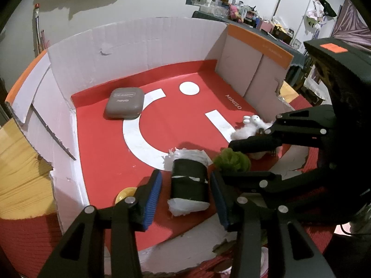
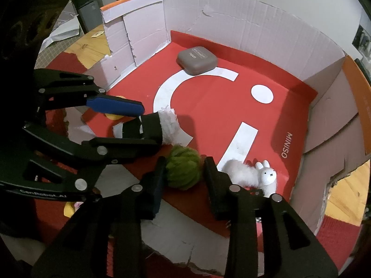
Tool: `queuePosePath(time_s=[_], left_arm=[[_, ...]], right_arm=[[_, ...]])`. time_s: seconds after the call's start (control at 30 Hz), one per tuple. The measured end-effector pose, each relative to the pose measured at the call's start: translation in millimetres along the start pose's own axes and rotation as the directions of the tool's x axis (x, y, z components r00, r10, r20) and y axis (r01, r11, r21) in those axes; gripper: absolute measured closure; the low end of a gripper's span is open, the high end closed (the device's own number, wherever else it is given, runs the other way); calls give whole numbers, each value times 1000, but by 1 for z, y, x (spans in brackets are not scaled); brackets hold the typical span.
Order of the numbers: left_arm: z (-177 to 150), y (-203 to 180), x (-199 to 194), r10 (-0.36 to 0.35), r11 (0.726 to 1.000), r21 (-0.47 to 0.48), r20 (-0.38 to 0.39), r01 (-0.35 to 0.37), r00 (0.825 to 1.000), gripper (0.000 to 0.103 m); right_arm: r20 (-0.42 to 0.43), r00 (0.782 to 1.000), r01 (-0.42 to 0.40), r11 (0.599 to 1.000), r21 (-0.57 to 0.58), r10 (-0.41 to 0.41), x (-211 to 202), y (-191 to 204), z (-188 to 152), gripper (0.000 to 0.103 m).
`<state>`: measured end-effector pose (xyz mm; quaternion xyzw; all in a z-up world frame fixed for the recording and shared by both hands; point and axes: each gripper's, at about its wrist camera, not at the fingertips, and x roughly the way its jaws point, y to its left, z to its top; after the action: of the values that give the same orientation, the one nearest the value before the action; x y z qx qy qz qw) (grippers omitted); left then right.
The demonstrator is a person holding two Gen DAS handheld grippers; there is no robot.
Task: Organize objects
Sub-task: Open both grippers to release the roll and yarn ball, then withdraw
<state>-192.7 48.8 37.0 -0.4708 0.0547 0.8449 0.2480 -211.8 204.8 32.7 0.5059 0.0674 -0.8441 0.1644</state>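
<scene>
Red-lined cardboard box (image 1: 143, 46) with grey case (image 1: 124, 103), wrapped roll (image 1: 189, 180), green tuft (image 2: 183, 170), toy rabbit (image 2: 255, 176).

A shallow cardboard box (image 2: 243, 18) with white walls and a red floor is filling the right wrist view. The right gripper (image 2: 184, 173) is reaching in from the bottom edge, its jaws standing slightly apart on either side of a green fuzzy ball (image 2: 183, 170) lying on the red floor; whether the pads are touching it is not clear. The left gripper (image 2: 136, 125) is coming in from the left, its jaws flanking a black roll with white fluffy ends (image 2: 153, 127). A white plush rabbit (image 2: 255, 176) is lying just right of the ball. A grey rounded case (image 2: 197, 60) is resting near the far wall.
</scene>
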Motion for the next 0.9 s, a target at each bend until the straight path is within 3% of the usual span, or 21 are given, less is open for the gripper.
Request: queuePosePath(time_s=[0.07, 0.4, 0.53, 0.7, 0.9], left_arm=[[1, 2, -1, -2, 1000, -4, 3, 2, 1000, 57], [1, 4, -10, -1, 1000, -12, 27, 1, 1000, 55], [-1, 4, -19, 4, 1000, -18, 45, -3, 999, 52], [-7, 3, -36, 8, 999, -35, 79, -5, 997, 51], [-20, -3, -62, 13, 999, -48, 138, -6, 990, 40]], right_arm=[[5, 1000, 9, 1000, 1, -9, 0, -1, 0, 57], [25, 999, 40, 999, -17, -39, -5, 5, 3, 56], [45, 998, 46, 999, -21, -45, -15, 12, 2, 50], [87, 994, 64, 998, -20, -62, -33, 23, -2, 48], [154, 985, 81, 997, 2, -80, -60, 34, -15, 39]])
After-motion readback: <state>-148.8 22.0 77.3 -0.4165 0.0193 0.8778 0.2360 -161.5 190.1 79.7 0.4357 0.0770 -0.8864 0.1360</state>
